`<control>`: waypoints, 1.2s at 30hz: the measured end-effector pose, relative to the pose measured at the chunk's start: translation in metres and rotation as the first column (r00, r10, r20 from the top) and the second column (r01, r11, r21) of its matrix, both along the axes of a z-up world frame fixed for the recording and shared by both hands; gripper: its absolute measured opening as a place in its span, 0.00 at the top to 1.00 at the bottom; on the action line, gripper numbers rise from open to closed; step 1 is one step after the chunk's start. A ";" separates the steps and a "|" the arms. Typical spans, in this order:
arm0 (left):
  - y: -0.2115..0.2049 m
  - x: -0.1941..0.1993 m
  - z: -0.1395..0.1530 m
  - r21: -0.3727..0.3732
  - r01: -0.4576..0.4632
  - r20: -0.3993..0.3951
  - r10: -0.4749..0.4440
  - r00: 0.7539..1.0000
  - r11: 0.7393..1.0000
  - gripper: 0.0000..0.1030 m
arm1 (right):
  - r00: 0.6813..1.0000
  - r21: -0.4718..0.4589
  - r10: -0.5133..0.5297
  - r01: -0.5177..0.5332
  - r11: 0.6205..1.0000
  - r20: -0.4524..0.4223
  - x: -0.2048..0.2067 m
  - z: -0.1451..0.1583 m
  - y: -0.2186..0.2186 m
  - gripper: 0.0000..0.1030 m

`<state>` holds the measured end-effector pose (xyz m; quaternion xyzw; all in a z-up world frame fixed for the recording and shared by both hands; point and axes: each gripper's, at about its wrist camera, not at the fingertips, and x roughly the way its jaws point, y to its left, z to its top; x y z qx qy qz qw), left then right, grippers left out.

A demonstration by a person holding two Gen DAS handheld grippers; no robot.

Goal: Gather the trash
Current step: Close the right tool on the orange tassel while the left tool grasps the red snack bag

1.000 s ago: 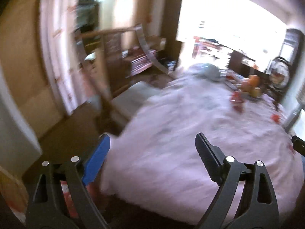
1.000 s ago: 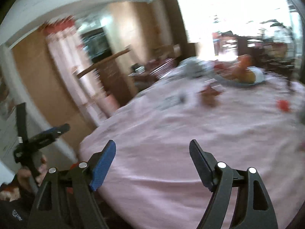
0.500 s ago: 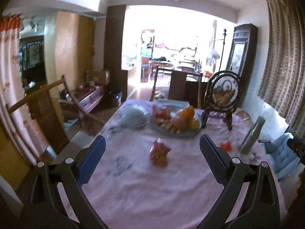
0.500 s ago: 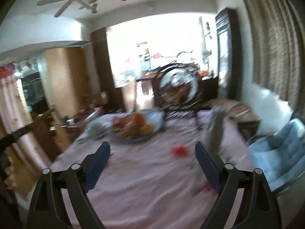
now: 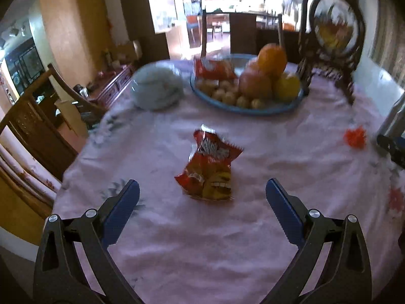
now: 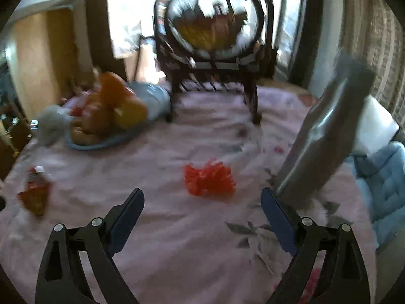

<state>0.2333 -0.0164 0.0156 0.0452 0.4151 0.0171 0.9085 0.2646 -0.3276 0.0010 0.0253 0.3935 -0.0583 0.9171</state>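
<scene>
A crumpled red and yellow snack bag (image 5: 210, 168) lies on the pink tablecloth (image 5: 177, 240), just ahead of my open, empty left gripper (image 5: 202, 197). It also shows at the far left of the right wrist view (image 6: 35, 192). A crumpled red scrap (image 6: 208, 178) lies just ahead of my open, empty right gripper (image 6: 202, 200). The same scrap shows at the right in the left wrist view (image 5: 355, 136).
A blue plate (image 5: 273, 109) with fruit and a red packet stands at the back. A grey-blue cloth lump (image 5: 155, 90) lies to its left. A dark ornamental stand (image 6: 215, 50) stands behind. A tall grey leaning object (image 6: 321, 136) is at the right. A wooden chair (image 5: 35, 121) is at the left.
Both views swung from the table's left edge to face the table, then closed in. The snack bag and red scrap now sit close before the grippers. Both grippers stayed open.
</scene>
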 end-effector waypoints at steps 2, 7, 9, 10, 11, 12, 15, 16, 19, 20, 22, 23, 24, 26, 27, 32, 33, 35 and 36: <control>-0.001 0.013 -0.014 0.009 -0.004 -0.027 0.005 1.000 1.000 0.07 | 1.000 0.037 -0.029 0.029 0.999 -0.009 0.018 -0.016 -0.005 0.12; 0.009 0.029 -0.037 -0.017 -0.014 -0.072 0.013 0.997 1.000 0.07 | 0.995 0.012 -0.063 0.064 0.998 -0.071 0.054 -0.041 -0.002 0.26; 0.014 0.033 -0.042 -0.030 -0.014 -0.099 0.011 0.995 0.999 0.07 | 0.989 -0.014 -0.088 0.087 0.996 -0.118 0.064 -0.053 -0.002 0.48; 0.015 0.034 -0.043 -0.034 -0.012 -0.108 0.008 0.994 0.999 0.07 | 0.986 0.002 -0.094 0.095 0.995 -0.136 0.067 -0.058 -0.003 0.52; 0.017 0.035 -0.045 -0.030 -0.010 -0.114 0.007 0.993 0.999 0.07 | 0.986 0.023 -0.099 0.103 0.994 -0.130 0.067 -0.060 -0.004 0.59; 0.020 0.036 -0.047 -0.024 -0.016 -0.114 0.014 0.993 1.000 0.07 | 0.987 0.027 -0.100 0.104 0.994 -0.127 0.067 -0.058 -0.005 0.64; 0.029 0.038 -0.051 -0.021 -0.042 -0.122 0.039 0.992 0.999 0.07 | 0.988 0.058 -0.103 0.110 0.992 -0.111 0.053 -0.051 -0.004 0.66; 0.032 0.039 -0.052 -0.018 -0.050 -0.123 0.047 0.991 0.999 0.07 | 0.990 0.080 -0.088 0.097 0.992 -0.108 0.048 -0.048 -0.003 0.66; 0.031 0.041 -0.054 0.026 -0.053 -0.089 0.056 0.994 0.998 0.07 | 0.997 0.140 0.006 0.005 0.990 -0.079 0.010 -0.030 0.009 0.66; 0.031 0.043 -0.054 0.031 -0.052 -0.085 0.055 0.995 0.998 0.07 | 0.997 0.149 0.034 -0.022 0.989 -0.073 0.000 -0.025 0.013 0.66; 0.031 0.048 -0.055 0.023 -0.047 -0.084 0.049 0.995 0.999 0.07 | 0.991 0.165 0.117 -0.105 0.981 -0.067 -0.032 -0.015 0.026 0.66; 0.032 0.051 -0.056 0.026 -0.054 -0.077 0.056 0.995 0.998 0.07 | 0.986 0.168 0.151 -0.138 0.976 -0.065 -0.044 -0.012 0.031 0.65; 0.031 0.053 -0.057 0.034 -0.060 -0.069 0.062 0.996 0.998 0.07 | 0.981 0.172 0.183 -0.170 0.970 -0.060 -0.059 -0.009 0.037 0.65; 0.029 0.063 -0.066 0.049 -0.057 -0.082 0.061 0.995 0.997 0.07 | 0.970 0.176 0.235 -0.222 0.959 -0.056 -0.082 -0.006 0.049 0.65; 0.028 0.066 -0.068 0.041 -0.052 -0.092 0.055 0.994 0.998 0.06 | 0.967 0.174 0.248 -0.235 0.956 -0.054 -0.089 -0.002 0.053 0.64; 0.021 0.075 -0.073 -0.028 -0.021 -0.127 0.017 0.992 0.999 0.29 | 0.950 0.179 0.307 -0.294 0.939 -0.047 -0.104 0.003 0.078 0.64; 0.017 0.074 -0.074 -0.020 -0.008 -0.130 0.006 0.991 1.000 0.39 | 0.947 0.182 0.317 -0.304 0.935 -0.046 -0.104 0.003 0.081 0.64; 0.009 0.070 -0.073 0.016 0.010 -0.126 -0.008 0.992 1.000 0.53 | 0.941 0.193 0.335 -0.323 0.927 -0.035 -0.106 0.005 0.091 0.64; 0.006 0.066 -0.070 0.036 0.017 -0.108 -0.013 0.994 0.999 0.57 | 0.937 0.199 0.349 -0.337 0.920 -0.031 -0.107 0.006 0.097 0.64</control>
